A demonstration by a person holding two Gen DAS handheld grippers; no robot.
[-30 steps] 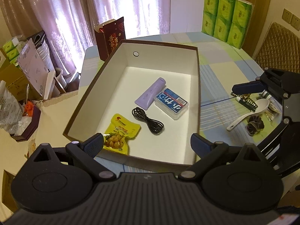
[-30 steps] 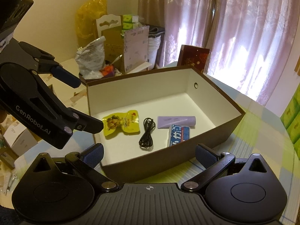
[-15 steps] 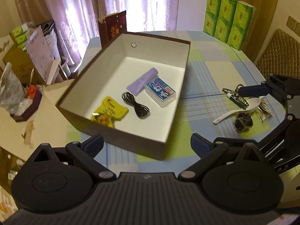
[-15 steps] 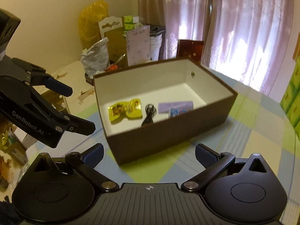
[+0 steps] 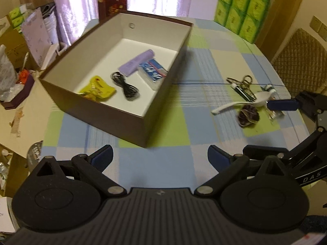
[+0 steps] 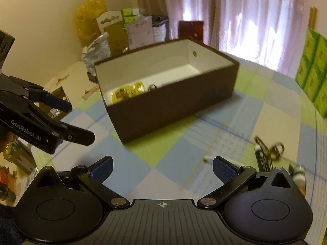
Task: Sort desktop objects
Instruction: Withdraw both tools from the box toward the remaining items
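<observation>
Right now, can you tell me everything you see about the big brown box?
The brown box is a deep rectangular one that looks like cardboard, dark brown outside and white inside, with no lid on. One end wall has a small round hole. It sits flat on the checked tablecloth. Inside lie a yellow snack packet, a coiled black cable, a purple tube and a blue-labelled pack. Neither hand-held gripper touches it.

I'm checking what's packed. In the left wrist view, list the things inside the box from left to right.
Inside the brown box: yellow snack packet → black cable → purple tube → blue-labelled clear case.
</observation>
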